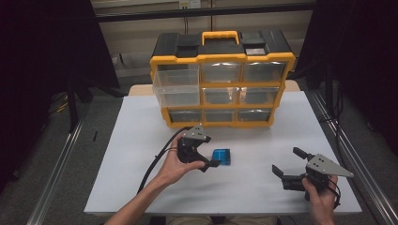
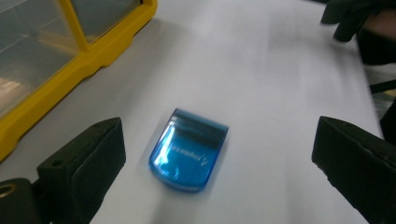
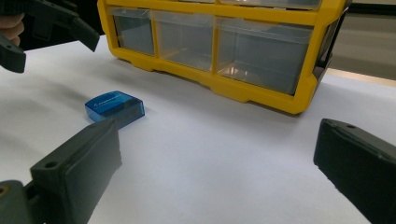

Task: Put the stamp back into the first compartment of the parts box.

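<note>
1. Your right claw (image 1: 285, 162) sits nearest you, well to the right of the blue case (image 1: 221, 156), jaws spread wide and holding nothing.
2. Your left claw (image 1: 204, 152) hovers just left of the blue case, jaws wide apart, not touching it.
3. The blue case lies flat on the white tabletop (image 1: 141, 140), apart from the organizer.
4. Beyond the blue case stands the yellow drawer organizer (image 1: 221, 77), its top-left drawer (image 1: 176, 77) pulled out.

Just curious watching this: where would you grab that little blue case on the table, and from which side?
Probably from above, across its two long straight sides. The blue case lies flat on the white table, too low to pinch by its faces. The left gripper is open, with the case between its jaws.
</note>
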`<state>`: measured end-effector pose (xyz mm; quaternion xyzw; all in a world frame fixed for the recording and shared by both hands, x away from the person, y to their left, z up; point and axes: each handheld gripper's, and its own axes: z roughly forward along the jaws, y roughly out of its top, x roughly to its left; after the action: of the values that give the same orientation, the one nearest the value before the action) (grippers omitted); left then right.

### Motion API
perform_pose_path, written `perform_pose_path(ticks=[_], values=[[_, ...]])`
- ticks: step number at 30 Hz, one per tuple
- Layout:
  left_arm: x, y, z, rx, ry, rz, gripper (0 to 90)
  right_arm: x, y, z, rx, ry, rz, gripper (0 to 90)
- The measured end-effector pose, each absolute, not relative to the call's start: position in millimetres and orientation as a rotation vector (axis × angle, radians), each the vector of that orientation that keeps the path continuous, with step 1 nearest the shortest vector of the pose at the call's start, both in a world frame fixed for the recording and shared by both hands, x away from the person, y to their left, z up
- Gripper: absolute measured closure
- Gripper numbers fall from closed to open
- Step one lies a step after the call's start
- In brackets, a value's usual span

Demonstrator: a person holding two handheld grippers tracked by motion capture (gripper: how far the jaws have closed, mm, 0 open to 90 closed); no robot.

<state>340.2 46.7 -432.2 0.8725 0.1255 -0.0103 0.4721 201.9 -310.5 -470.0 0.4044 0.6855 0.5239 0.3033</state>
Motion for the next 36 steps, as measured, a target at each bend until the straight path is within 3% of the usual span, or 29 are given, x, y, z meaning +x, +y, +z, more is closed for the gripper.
perform_pose_path(ticks=[25,36], values=[[366.7,-3.9,-448.8,2.408,0.123,-0.002,7.4,202.9,-310.2,-471.2,1.084,1.825,1.382,0.4],[366.7,-13.3,-461.1,2.499,0.093,-0.027,16.5,202.9,-310.2,-471.2,1.078,1.826,1.381,0.3]])
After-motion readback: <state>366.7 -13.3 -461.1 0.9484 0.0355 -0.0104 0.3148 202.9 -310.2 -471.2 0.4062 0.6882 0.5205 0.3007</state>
